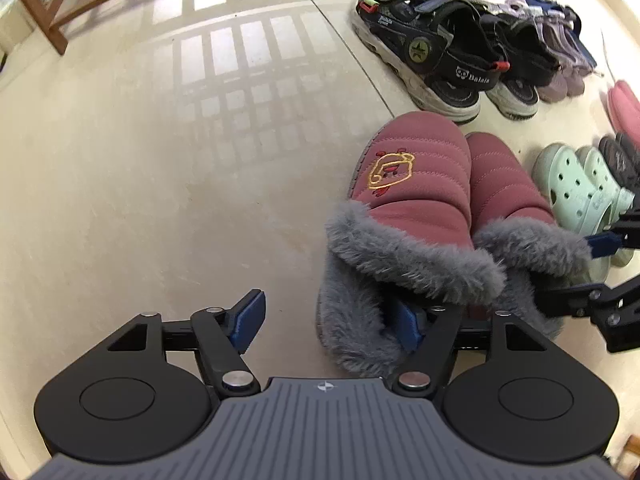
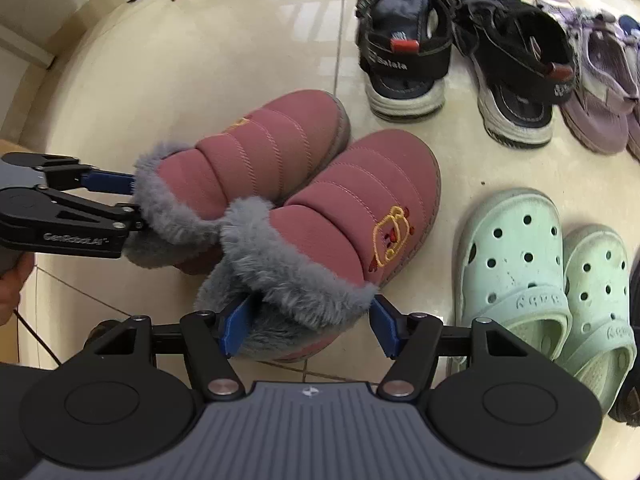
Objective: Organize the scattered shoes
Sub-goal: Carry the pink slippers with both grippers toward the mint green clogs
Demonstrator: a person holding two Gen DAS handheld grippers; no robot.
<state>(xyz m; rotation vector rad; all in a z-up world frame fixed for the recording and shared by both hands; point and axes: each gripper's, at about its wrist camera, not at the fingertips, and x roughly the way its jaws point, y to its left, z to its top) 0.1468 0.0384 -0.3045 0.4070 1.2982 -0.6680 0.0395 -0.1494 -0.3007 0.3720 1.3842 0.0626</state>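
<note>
Left wrist — cream tile floor point(image 1: 160, 200), wood chair point(image 1: 52, 12), sunlit.

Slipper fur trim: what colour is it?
Grey, on both dusty-pink quilted slippers; the fur trim shows best in the right wrist view.

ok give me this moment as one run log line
left tongs: open, at left pink slipper cuff | right tongs: open, straddling right pink slipper cuff | slippers side by side

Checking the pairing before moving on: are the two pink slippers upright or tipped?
Upright. Both pink slippers sit sole-down on the floor, side by side, toes pointing the same way.
</note>
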